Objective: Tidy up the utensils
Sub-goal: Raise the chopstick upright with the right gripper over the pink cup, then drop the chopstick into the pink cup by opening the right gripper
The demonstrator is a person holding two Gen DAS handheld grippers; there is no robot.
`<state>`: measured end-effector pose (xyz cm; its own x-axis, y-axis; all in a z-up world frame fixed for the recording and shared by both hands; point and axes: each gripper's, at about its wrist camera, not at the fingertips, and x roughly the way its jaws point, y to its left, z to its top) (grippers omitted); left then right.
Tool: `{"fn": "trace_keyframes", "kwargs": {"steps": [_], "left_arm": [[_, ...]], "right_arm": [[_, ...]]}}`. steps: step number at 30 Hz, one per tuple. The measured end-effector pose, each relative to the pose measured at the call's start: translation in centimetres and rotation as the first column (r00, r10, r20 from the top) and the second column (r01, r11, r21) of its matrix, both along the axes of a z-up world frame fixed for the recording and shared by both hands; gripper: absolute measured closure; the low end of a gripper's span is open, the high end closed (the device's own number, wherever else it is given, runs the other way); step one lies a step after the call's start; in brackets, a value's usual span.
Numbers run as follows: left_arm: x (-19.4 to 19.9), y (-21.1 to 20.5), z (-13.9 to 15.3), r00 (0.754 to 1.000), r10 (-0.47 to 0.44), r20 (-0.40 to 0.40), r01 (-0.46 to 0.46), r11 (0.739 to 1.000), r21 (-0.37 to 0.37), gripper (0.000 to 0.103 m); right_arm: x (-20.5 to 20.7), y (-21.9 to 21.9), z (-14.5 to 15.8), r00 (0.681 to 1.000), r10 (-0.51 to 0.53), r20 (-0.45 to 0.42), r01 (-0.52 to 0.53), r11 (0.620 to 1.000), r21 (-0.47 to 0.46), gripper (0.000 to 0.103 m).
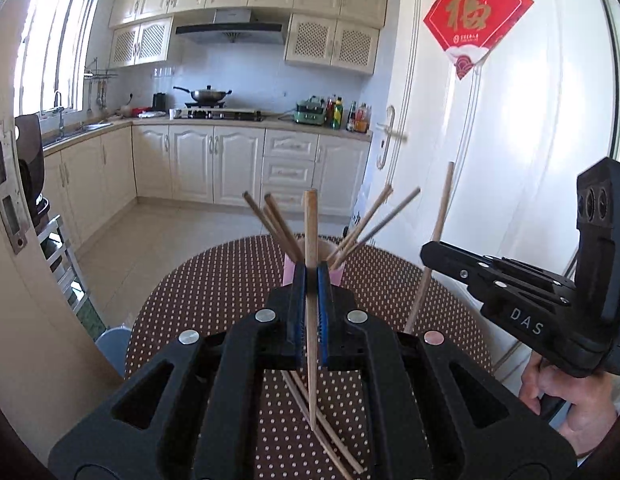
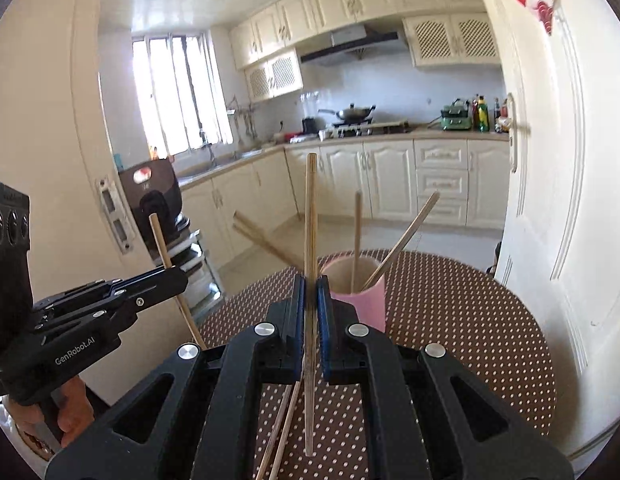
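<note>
Each gripper lifts one chopstick toward the pink cup.

The left gripper (image 1: pixel 311 280) has its jaws pinching a wooden chopstick (image 1: pixel 311 240) upright, likely so it drops in end-first; the right gripper (image 2: pixel 311 292) pinches a second chopstick (image 2: pixel 310 216) likewise. The pink cup (image 2: pixel 365 304) on the dotted worktop (image 2: pixel 469 320) already holds several splayed chopsticks; two loose chopsticks (image 1: pixel 329 432) lie below the jaws.
</note>
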<state>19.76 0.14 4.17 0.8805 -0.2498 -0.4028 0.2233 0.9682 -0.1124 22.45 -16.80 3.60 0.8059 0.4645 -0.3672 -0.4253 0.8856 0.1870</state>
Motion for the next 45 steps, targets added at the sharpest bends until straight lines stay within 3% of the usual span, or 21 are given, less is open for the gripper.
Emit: {"fn": "trace_keyframes", "kwargs": {"steps": [8, 20, 33, 37, 45], "left_arm": [[1.8, -0.8, 1.9, 0.997, 0.037, 0.069, -0.037, 0.999, -0.005, 0.097], [4.6, -1.7, 4.6, 0.965, 0.109, 0.24, -0.085, 0.99, -0.109, 0.097], [9.3, -2.6, 3.7, 0.955, 0.118, 0.273, -0.083, 0.987, -0.136, 0.097], [10.0, -2.5, 2.9, 0.962, 0.099, 0.254, -0.063, 0.987, -0.145, 0.097], [10.1, -3.4, 1.8, 0.968, 0.064, 0.241, -0.046, 0.996, -0.079, 0.097]], "right_arm": [[0.5, -2.0, 1.2, 0.991, -0.083, 0.105, 0.074, 0.994, 0.083, 0.098], [2.2, -2.5, 3.4, 0.94, -0.184, 0.289, 0.145, 0.978, 0.151, 0.098], [5.7, -2.6, 2.8, 0.909, -0.235, 0.346, 0.173, 0.964, 0.201, 0.098], [6.7, -2.4, 2.5, 0.917, -0.223, 0.331, 0.16, 0.965, 0.207, 0.098], [7.3, -2.1, 1.9, 0.929, -0.201, 0.31, 0.146, 0.971, 0.191, 0.098]]}}
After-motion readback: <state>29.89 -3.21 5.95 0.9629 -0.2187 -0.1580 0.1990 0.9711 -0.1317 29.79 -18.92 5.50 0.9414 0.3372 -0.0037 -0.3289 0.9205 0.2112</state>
